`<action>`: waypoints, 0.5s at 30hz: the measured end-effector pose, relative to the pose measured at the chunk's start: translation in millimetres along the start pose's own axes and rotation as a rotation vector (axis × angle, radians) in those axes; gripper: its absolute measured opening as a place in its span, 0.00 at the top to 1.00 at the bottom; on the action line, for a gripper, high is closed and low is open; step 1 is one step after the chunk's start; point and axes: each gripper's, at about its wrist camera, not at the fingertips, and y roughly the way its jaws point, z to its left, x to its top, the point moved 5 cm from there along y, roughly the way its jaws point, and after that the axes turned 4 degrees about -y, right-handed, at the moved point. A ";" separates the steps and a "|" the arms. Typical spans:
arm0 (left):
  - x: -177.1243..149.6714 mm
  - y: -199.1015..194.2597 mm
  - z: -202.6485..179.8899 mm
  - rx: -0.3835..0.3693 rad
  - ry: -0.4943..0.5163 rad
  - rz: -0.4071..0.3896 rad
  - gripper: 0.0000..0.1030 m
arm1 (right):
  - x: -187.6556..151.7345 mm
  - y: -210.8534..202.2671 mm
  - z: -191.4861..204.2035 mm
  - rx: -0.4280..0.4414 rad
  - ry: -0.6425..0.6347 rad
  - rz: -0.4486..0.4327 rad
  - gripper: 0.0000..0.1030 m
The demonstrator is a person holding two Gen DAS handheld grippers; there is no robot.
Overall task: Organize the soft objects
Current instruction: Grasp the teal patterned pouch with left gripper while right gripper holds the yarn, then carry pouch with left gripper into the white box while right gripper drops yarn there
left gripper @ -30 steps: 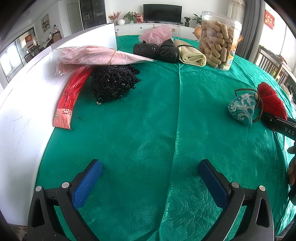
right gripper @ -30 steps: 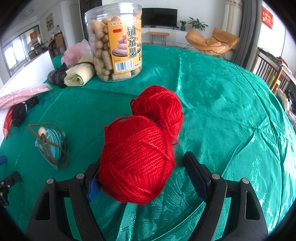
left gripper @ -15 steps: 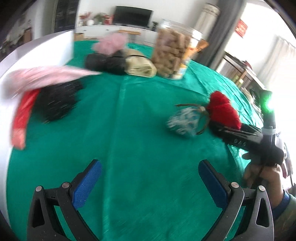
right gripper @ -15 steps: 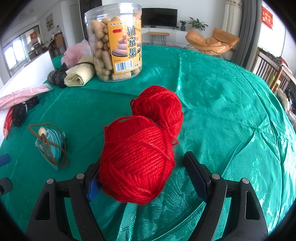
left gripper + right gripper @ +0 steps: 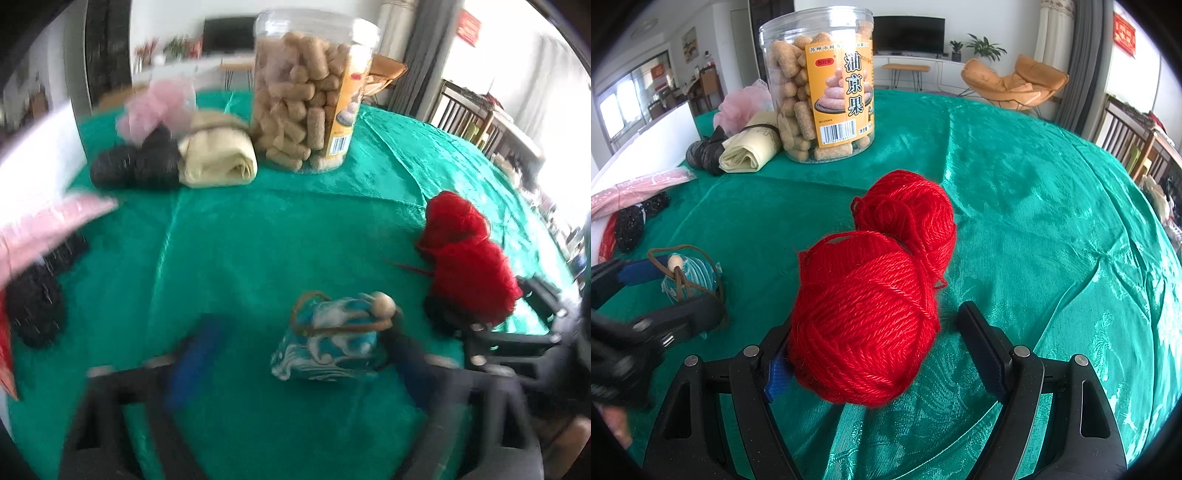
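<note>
A teal patterned pouch (image 5: 325, 347) with a brown cord and a wooden bead lies on the green tablecloth (image 5: 258, 240). My left gripper (image 5: 301, 332) straddles it with its jaws closing. The right finger touches the pouch and the blue left pad (image 5: 195, 354) stands apart from it. The right wrist view shows the same pouch (image 5: 694, 273) between the left gripper's fingers. Two joined red yarn balls (image 5: 864, 317) lie between the fingers of my right gripper (image 5: 875, 325), which is open. Its left pad touches the yarn and its right pad stands clear.
A clear jar of snacks (image 5: 310, 92) stands at the back. Left of it lie a cream folded cloth (image 5: 218, 158), a black bundle (image 5: 136, 166) and a pink net puff (image 5: 155, 107). A black beaded mesh (image 5: 33, 299) and a pink packet (image 5: 48, 225) lie by the white board (image 5: 37, 147).
My left gripper has swung right across the table to the teal pouch, and its fingers have come closer together around it. The right gripper and the yarn have stayed put.
</note>
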 end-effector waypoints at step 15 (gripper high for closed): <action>-33.8 -98.5 68.4 -0.062 -0.172 -0.132 0.58 | 14.6 -2.5 2.4 0.007 0.064 0.116 0.20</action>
